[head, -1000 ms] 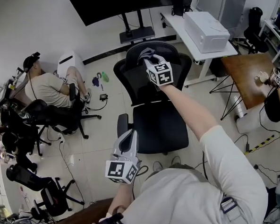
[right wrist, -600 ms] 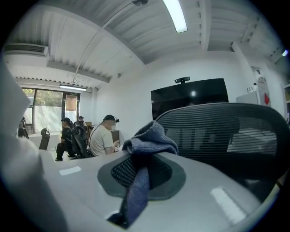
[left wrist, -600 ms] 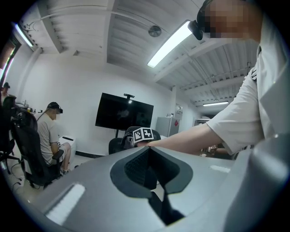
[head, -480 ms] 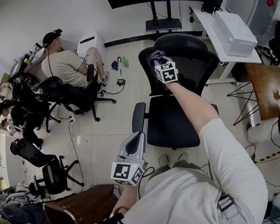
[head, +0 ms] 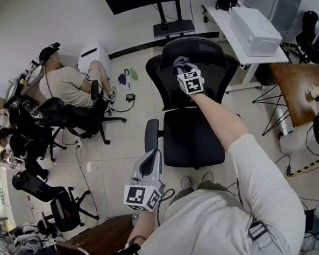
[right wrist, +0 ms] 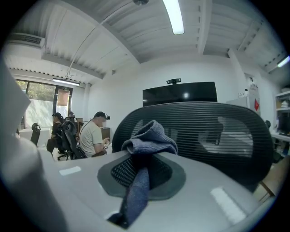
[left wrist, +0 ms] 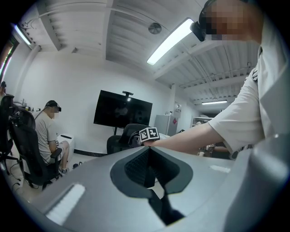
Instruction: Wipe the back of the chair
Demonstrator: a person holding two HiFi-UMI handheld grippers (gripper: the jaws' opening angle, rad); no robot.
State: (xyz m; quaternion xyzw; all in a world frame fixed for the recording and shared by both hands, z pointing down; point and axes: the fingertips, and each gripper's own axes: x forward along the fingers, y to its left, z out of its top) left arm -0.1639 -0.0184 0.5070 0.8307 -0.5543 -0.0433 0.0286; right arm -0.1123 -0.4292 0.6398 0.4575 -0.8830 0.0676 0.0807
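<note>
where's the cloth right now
The blue-grey cloth is clamped in the right gripper, top centre of the head view, at the black mesh chair back.

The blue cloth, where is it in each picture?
Head view: the blue cloth is near the top middle, against the chair back.
Left gripper view: tiny, just left of the middle, against the chair back.
Right gripper view: big, in the middle, pinched in the right tool.
Shared landmark: the black chair back shows in all three views, right behind the cloth.
</note>
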